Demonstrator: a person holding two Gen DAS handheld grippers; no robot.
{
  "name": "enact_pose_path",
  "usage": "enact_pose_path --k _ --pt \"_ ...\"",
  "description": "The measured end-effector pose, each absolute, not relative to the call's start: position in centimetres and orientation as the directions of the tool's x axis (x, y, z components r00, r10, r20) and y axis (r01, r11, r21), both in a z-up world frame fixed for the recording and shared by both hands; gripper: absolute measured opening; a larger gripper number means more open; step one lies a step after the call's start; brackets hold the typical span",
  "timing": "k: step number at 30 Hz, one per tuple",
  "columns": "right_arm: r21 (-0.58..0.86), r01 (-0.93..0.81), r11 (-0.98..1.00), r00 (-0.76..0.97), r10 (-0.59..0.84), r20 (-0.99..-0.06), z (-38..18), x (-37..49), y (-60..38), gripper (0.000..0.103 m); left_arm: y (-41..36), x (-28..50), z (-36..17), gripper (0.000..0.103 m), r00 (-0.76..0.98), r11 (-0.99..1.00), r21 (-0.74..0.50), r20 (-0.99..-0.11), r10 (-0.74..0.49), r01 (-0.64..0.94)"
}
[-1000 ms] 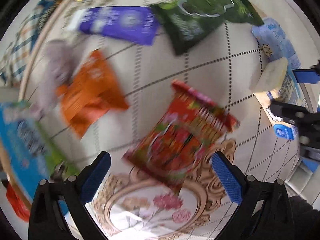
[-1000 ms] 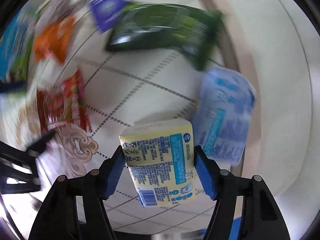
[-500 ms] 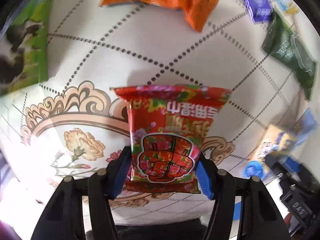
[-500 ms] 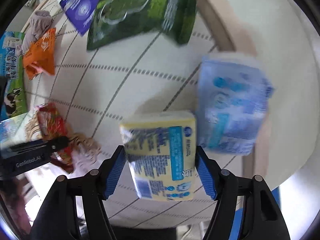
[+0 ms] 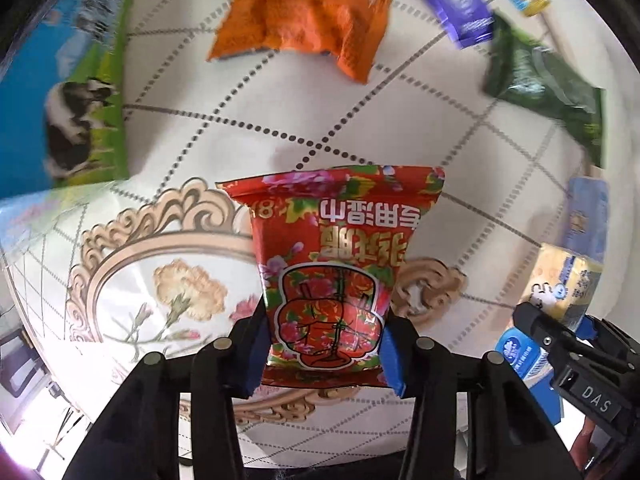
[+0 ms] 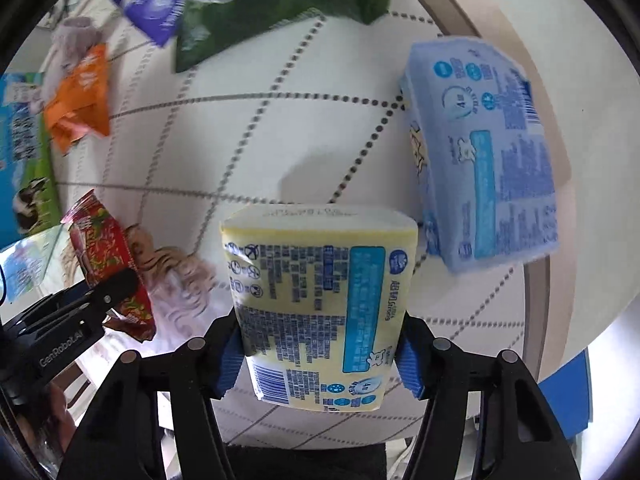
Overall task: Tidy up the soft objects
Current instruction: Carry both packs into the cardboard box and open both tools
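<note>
My left gripper (image 5: 322,350) is shut on a red flowered wet-wipe packet (image 5: 334,264) and holds it above the round patterned table (image 5: 224,120). My right gripper (image 6: 320,354) is shut on a yellow tissue pack (image 6: 320,304), also held above the table. The red packet (image 6: 108,268) and the left gripper show at the left of the right wrist view. The yellow pack (image 5: 568,288) shows at the right of the left wrist view.
A blue tissue pack (image 6: 488,152) lies near the table's right rim. An orange packet (image 5: 308,12), a purple packet (image 5: 460,4), a dark green packet (image 5: 548,80) and a blue-green cow-print pack (image 5: 68,88) lie further back.
One second ago the left gripper was open over the red packet; it has closed on it and lifted it. The right gripper has kept the yellow pack and shifted left of the blue pack.
</note>
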State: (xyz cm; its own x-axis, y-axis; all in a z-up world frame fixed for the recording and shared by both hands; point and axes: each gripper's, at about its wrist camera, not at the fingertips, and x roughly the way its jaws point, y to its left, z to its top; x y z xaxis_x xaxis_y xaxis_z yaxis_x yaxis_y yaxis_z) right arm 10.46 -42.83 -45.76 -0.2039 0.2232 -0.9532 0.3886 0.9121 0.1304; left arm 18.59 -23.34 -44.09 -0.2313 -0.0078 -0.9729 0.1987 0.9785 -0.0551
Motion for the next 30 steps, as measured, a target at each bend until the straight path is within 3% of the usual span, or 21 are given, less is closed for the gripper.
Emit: enact_pose_path --k 9,16,25,30 --pt "0.242 0.238 0.941 -0.049 0.261 -0.964 -36.3 11.4 -38.0 0.065 -18.1 17.4 -32.3 0.043 -0.021 0.979 -0.178 -0.984 -0.177 0.095" --pt "0.335 0.034 0.942 0.056 0.333 -0.941 -28.2 17.5 -29.4 0.065 -6.4 22.8 -23.6 0.043 0.157 0.985 -0.171 -0.972 -0.172 0.018" --pt "0.308 -0.119 0.944 0.102 0.320 -0.942 -24.3 28.7 -14.5 0.065 5.5 31.4 -25.6 0.043 0.141 0.996 -0.082 -0.987 -0.078 -0.028" --pt "0.288 -0.114 0.951 0.066 0.296 -0.953 -28.4 34.9 -7.8 0.065 9.8 36.0 -30.3 0.043 0.052 0.994 -0.091 -0.995 -0.088 -0.054"
